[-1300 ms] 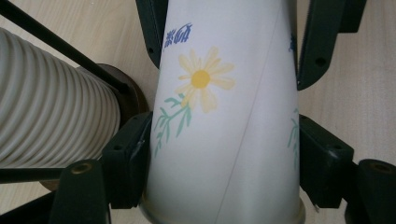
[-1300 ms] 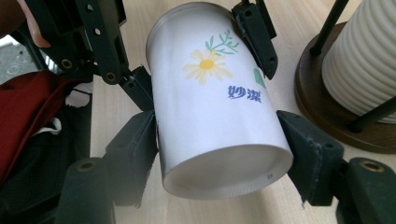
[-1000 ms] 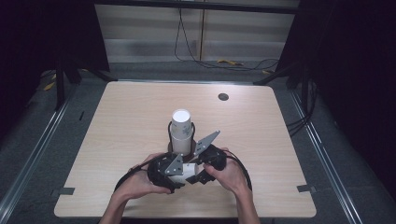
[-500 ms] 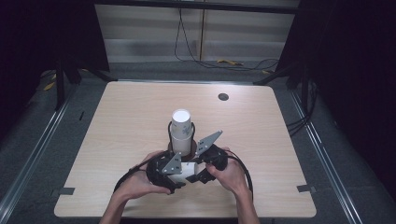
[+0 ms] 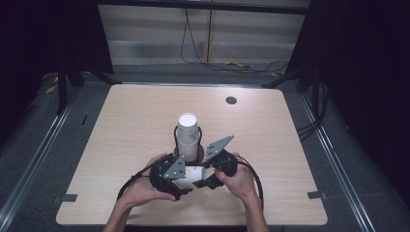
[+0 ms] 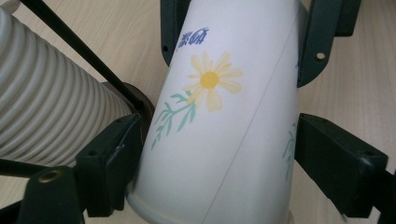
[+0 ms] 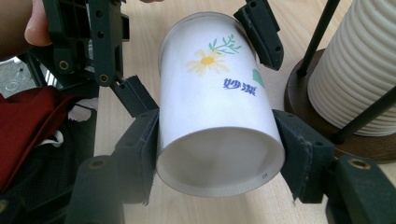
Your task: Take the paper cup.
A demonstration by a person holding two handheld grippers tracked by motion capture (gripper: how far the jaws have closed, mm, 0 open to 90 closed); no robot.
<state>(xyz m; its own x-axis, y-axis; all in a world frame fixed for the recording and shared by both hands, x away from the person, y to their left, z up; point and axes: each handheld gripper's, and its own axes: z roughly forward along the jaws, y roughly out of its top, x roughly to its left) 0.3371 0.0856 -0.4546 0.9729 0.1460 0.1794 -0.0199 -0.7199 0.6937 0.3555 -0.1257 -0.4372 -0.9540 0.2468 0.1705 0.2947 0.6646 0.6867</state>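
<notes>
From the high view, both grippers met over a white paper cup [image 5: 191, 175] lying near the table's [image 5: 121, 125] front edge, right by the ribbed cup stack [image 5: 188, 135]. In the left gripper view, the left gripper [image 6: 217, 154] had just been opening, jaws loose around the cup. In the right gripper view, the right gripper [image 7: 217, 140] pinched the cup's open end.

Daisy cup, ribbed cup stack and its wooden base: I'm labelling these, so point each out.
Daisy cup [image 7: 219, 88], right gripper view, printed side wall.
Ribbed cup stack [image 7: 357, 70], right gripper view, ribbed side.
Wooden base [image 7: 299, 100], right gripper view, left rim.
</notes>
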